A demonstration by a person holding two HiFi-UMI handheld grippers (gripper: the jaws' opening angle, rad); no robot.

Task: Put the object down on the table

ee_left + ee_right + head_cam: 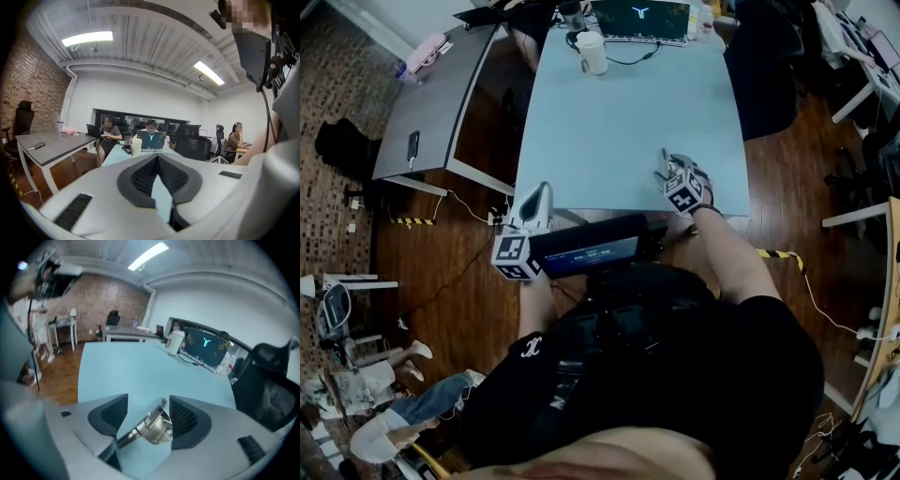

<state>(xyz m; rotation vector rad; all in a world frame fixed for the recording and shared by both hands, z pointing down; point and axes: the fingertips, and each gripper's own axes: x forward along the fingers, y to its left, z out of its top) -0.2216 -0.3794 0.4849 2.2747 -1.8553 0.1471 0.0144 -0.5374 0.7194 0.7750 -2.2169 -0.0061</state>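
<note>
A shiny metal scoop-like object with a handle [157, 427] lies between the jaws of my right gripper [149, 400] just above the light blue table [122, 366]. It leans against the right pad [185, 418], while the left pad [112, 413] stands clear of it, so the jaws are open. In the head view the right gripper [671, 169] is over the table's near right edge [619, 202]. My left gripper [534, 195] hangs off the near left corner, its pads [145, 176] meeting at the tip with nothing between them.
A white cup [592, 52], a laptop [640, 19] and a cable sit at the table's far end, where people are seated. A grey desk [441, 94] with a phone [412, 145] stands to the left. Dark office chairs [769, 66] stand at the right.
</note>
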